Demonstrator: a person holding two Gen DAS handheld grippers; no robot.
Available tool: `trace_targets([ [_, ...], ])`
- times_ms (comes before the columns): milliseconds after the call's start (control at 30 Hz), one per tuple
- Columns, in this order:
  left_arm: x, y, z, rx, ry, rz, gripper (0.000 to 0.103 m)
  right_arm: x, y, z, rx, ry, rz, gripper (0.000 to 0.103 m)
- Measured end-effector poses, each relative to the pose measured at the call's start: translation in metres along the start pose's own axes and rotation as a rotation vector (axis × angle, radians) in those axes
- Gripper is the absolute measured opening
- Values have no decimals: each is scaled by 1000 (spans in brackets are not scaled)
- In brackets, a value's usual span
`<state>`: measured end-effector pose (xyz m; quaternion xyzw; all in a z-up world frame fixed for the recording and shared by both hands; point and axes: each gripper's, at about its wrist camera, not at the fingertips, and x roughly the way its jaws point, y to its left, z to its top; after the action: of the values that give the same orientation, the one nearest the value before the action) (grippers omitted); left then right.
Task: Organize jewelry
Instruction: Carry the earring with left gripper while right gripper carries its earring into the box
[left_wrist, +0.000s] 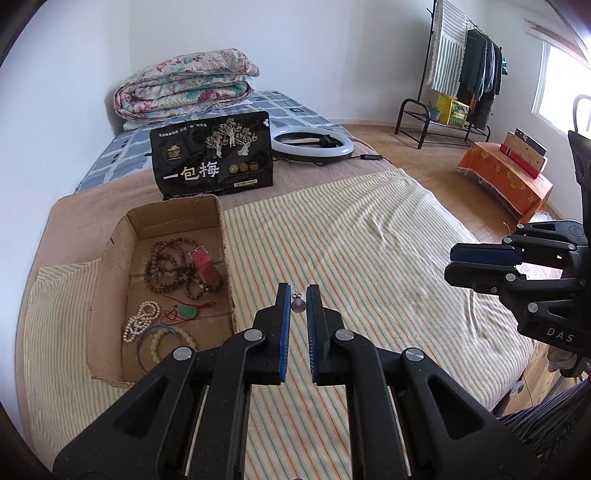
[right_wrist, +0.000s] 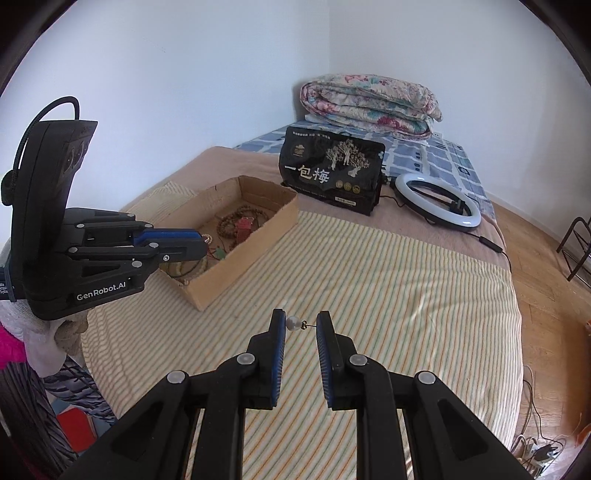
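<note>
A pearl stud earring (left_wrist: 298, 305) lies on the striped cloth between the tips of my open left gripper (left_wrist: 297, 295). In the right wrist view a pearl earring (right_wrist: 294, 323) with its post sits between the tips of my open right gripper (right_wrist: 301, 322). An open cardboard box (left_wrist: 120, 236) left of my left gripper holds brown bead strands (left_wrist: 168, 264), a red block (left_wrist: 204, 264), a pearl string (left_wrist: 142, 319), a green pendant (left_wrist: 186, 312) and a pale bead bracelet (left_wrist: 168, 339). The box also shows in the right wrist view (right_wrist: 255, 254). The left gripper (right_wrist: 199, 245) hovers at the box's near end.
A black snack bag (left_wrist: 214, 155) stands behind the box. A ring light (left_wrist: 312, 146) lies on the bed, with a folded quilt (left_wrist: 184, 85) behind. The right gripper (left_wrist: 461, 264) shows at the right. A clothes rack (left_wrist: 465, 74) and an orange-covered bench (left_wrist: 506, 173) stand on the floor.
</note>
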<state>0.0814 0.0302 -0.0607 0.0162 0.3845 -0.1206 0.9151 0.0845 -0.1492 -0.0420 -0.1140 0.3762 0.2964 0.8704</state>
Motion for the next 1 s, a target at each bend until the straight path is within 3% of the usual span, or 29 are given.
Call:
trace_targets([
  [433,-27,66,8,-46,-31,97,7,22,37,46,18,-61,77,16],
  [1000,-9,134,6,-153,21,155,7,95,68,83,23,-39,142,16],
])
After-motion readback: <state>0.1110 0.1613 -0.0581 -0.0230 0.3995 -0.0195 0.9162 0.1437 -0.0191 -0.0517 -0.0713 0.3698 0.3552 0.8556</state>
